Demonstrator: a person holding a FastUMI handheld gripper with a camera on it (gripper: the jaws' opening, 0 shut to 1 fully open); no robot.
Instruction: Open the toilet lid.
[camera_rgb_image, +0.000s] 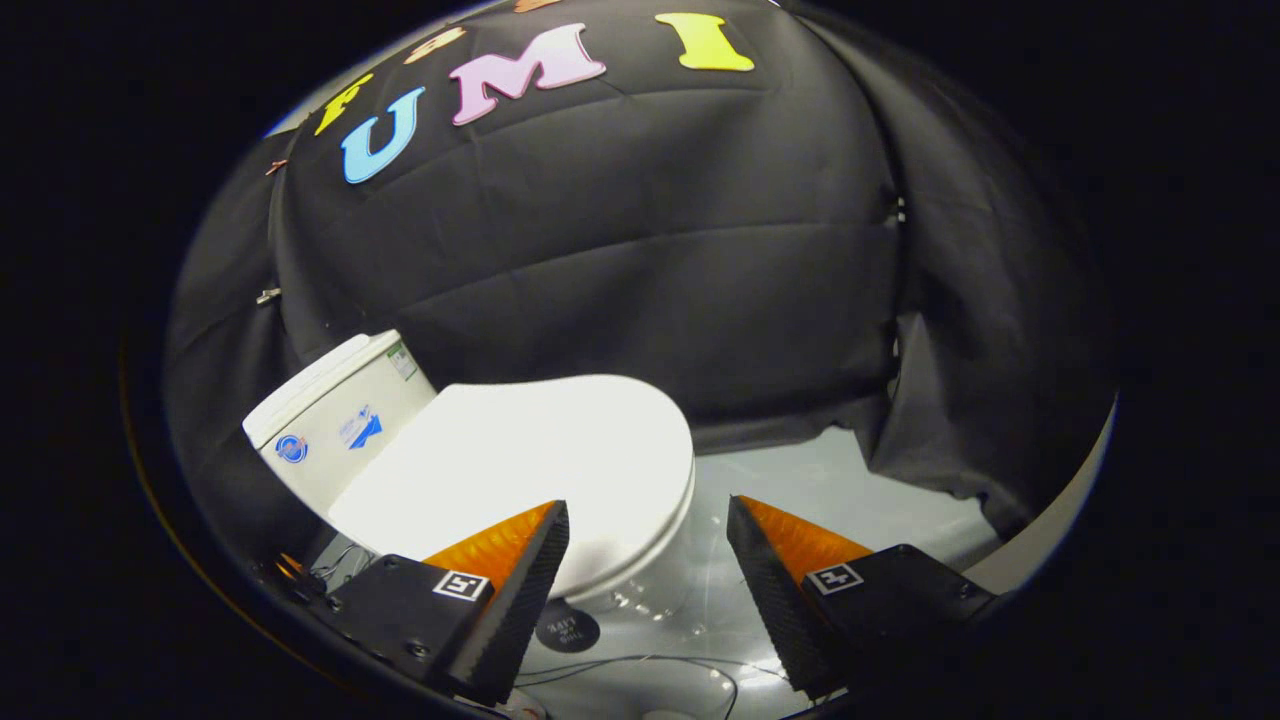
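A white toilet stands just ahead of my fingers, its lid (530, 460) lying flat and closed over the bowl (640, 585). The white tank (335, 420) rises behind it against the black cloth wall. My gripper (648, 520) is open, its two black-and-orange fingers spread wide. The left finger (520, 560) overlaps the lid's front part in the view; the right finger (775, 580) stands off to the bowl's side, over the floor. Nothing is held between them. Whether the left finger touches the lid I cannot tell.
A pale grey floor (830, 480) spreads beside the toilet toward the draped black cloth (940, 420). A thin dark cable (650, 662) and a round dark sticker (567, 628) lie on the floor at the toilet's base.
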